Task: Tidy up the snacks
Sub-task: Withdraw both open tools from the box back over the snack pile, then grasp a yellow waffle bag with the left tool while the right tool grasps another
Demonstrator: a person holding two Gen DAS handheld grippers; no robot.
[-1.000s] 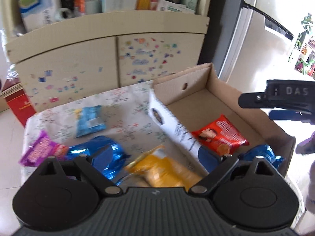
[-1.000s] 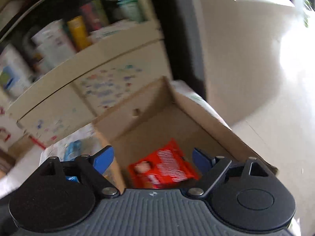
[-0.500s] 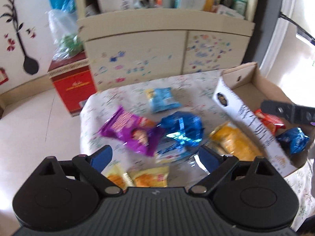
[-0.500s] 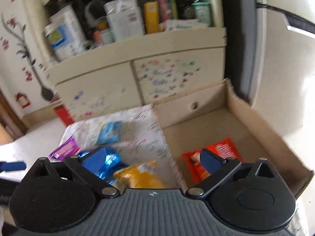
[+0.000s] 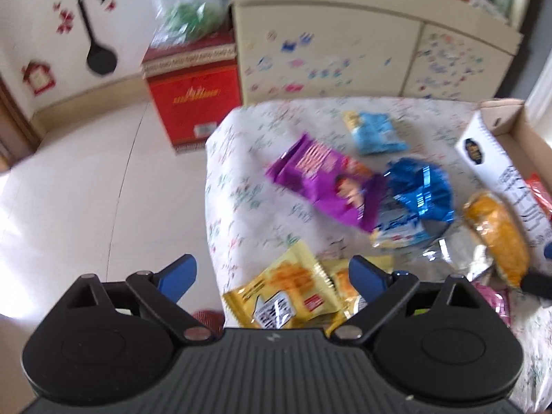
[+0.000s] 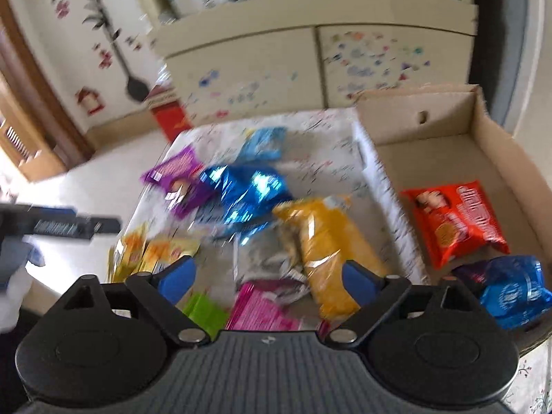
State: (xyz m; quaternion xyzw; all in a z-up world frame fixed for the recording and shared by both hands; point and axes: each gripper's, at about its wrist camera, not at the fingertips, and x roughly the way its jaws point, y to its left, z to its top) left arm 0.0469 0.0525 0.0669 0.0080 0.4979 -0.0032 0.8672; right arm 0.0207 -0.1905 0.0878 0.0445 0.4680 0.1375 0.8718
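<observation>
Several snack packets lie on a small cloth-covered table [image 5: 248, 179]: a purple one [image 5: 324, 183], a shiny blue one [image 5: 419, 189], a light blue one [image 5: 376, 131], an orange one [image 5: 496, 234] and yellow ones [image 5: 293, 293]. My left gripper [image 5: 272, 276] is open and empty, above the yellow packets at the table's near left corner. My right gripper [image 6: 265, 276] is open and empty over the near packets: orange [image 6: 327, 241], pink [image 6: 258, 307], green [image 6: 203, 310]. A cardboard box [image 6: 483, 138] on the right holds a red packet [image 6: 455, 217] and a blue one [image 6: 510, 293].
A cream cabinet [image 6: 310, 65] with stickers stands behind the table, shelves of goods above it. A red carton [image 5: 193, 100] sits on the floor to the left. The left gripper's arm [image 6: 58, 224] shows at the left of the right wrist view.
Both grippers have swung left, away from the box and over the loose packets on the table. Both stay open and empty.
</observation>
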